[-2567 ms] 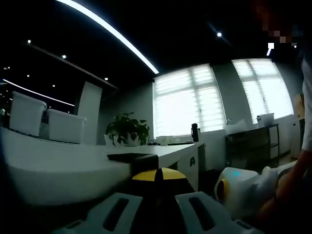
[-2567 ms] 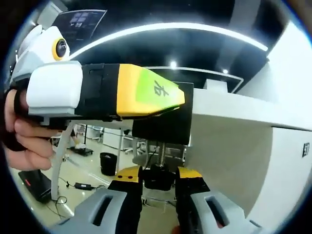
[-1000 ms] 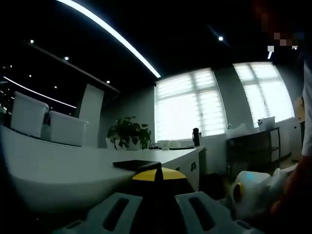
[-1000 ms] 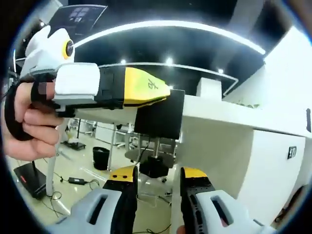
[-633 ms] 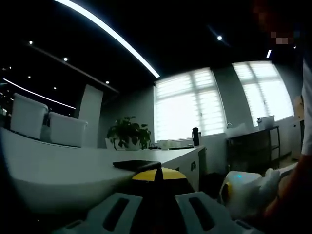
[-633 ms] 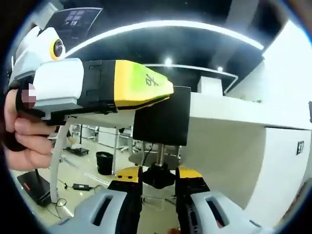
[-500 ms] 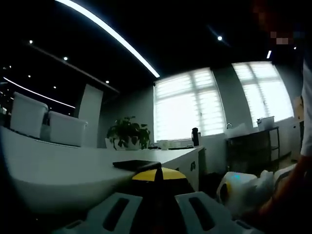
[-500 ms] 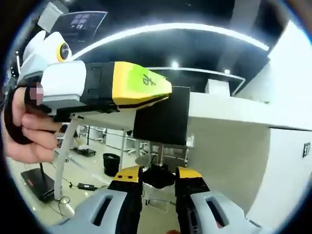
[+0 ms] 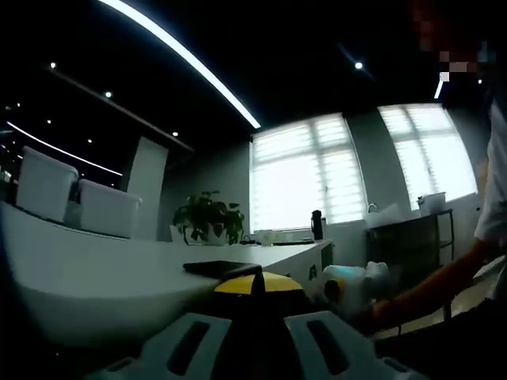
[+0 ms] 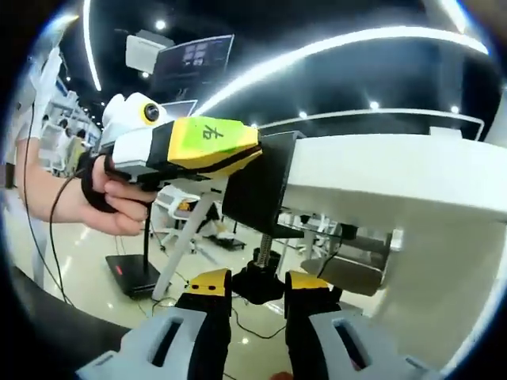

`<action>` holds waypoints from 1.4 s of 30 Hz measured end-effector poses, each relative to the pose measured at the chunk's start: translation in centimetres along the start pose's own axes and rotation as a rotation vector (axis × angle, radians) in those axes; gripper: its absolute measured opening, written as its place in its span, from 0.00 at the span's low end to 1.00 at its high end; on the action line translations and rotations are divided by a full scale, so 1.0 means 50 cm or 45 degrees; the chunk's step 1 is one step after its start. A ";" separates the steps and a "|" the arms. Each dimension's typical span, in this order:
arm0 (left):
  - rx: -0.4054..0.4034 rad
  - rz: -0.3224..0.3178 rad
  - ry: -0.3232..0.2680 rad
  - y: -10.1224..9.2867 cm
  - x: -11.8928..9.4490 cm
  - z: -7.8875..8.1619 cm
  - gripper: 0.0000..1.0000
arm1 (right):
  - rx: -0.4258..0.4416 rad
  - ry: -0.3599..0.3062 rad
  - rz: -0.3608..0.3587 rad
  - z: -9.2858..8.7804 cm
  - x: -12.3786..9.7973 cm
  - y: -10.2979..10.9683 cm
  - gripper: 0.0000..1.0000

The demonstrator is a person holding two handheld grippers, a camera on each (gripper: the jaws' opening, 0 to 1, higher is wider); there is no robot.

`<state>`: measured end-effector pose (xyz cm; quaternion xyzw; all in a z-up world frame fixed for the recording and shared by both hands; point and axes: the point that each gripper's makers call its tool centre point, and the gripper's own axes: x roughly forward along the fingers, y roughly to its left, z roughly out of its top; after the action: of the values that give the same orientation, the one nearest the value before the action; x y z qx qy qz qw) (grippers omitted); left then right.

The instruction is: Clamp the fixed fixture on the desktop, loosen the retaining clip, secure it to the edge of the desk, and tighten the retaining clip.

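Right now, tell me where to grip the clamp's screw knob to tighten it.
Take the black knob by its sides, coming from below. It hangs at the bottom of the threaded screw under the black fixture on the desk edge, and the right gripper already straddles it there.

Ahead of the tool: a potted plant (image 9: 207,218), a dark bottle (image 9: 316,225) before bright windows (image 9: 303,176). Off to its left, two white bins (image 9: 46,185). Below, a glossy floor (image 10: 95,294) with cables.
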<state>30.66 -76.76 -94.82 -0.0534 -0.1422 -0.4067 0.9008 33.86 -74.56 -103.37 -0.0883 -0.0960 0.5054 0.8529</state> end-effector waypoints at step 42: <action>0.039 0.009 -0.001 0.000 -0.006 0.006 0.02 | 0.075 0.059 -0.917 -0.012 -0.014 -0.046 0.24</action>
<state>30.43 -76.46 -94.61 -0.0404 -0.1483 -0.4013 0.9030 35.63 -76.32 -103.45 -0.0356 -0.0869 0.1730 0.9804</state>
